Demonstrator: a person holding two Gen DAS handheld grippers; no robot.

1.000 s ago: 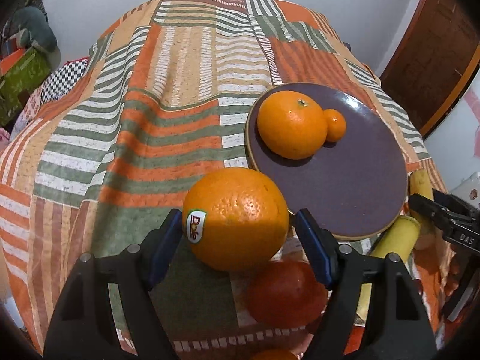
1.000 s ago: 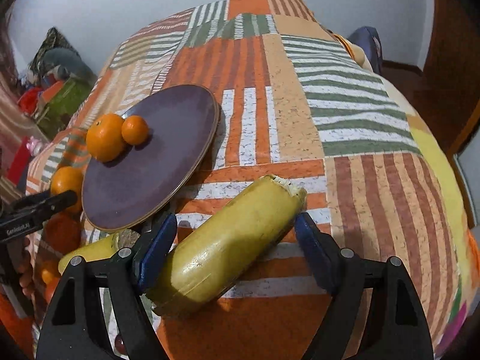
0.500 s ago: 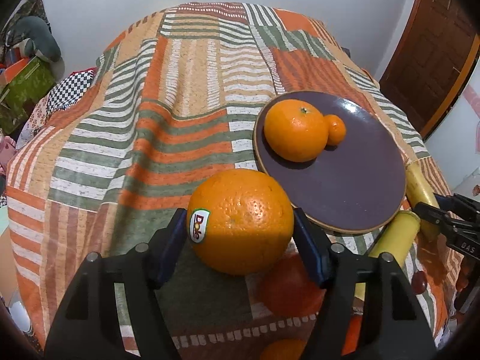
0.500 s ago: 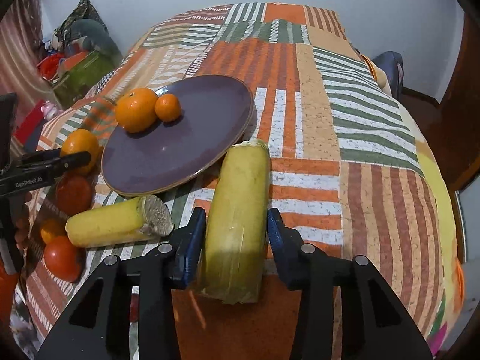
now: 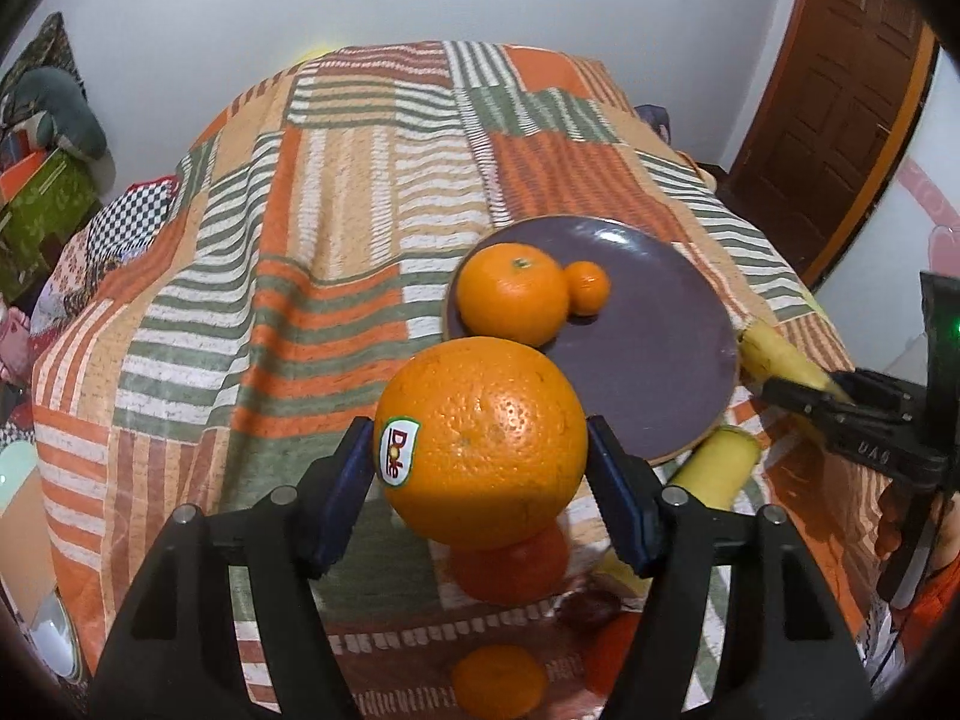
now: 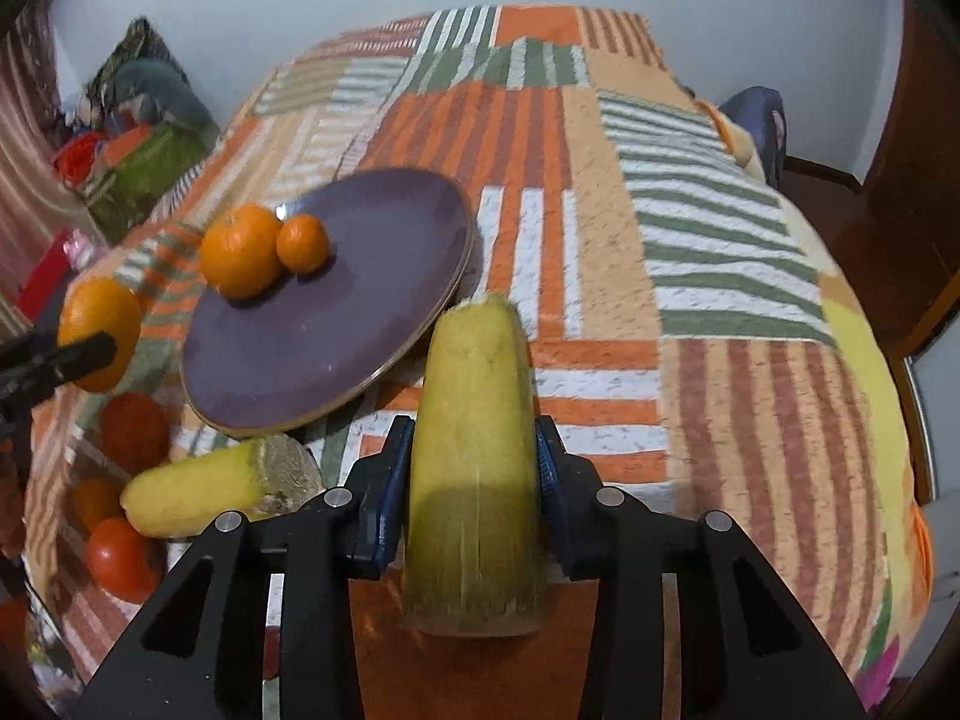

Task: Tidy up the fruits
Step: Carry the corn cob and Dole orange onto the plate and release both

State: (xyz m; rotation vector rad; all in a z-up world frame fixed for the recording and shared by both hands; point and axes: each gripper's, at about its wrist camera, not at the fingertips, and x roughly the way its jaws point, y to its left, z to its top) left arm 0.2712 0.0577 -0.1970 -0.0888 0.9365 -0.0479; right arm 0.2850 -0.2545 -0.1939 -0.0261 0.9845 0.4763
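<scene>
My left gripper (image 5: 480, 468) is shut on a large orange with a Dole sticker (image 5: 486, 438) and holds it above the bedspread, just short of the purple plate (image 5: 654, 360). The plate carries a medium orange (image 5: 510, 294) and a small orange (image 5: 588, 287). My right gripper (image 6: 474, 468) is shut on a yellow corn cob (image 6: 474, 420), lifted off the cloth beside the plate's rim (image 6: 336, 408). The orange in my left gripper shows in the right wrist view (image 6: 99, 330).
A second corn cob (image 6: 198, 495) lies in front of the plate. Red tomatoes (image 6: 120, 558) (image 5: 510, 564) and a small orange (image 5: 498, 681) lie at the near edge of the striped bedspread (image 5: 300, 276). A wooden door (image 5: 834, 90) stands at right.
Both grippers closed on their fruit and lifted. The right one turned the corn cob to point straight ahead; the left raised the large orange off the cloth toward the plate.
</scene>
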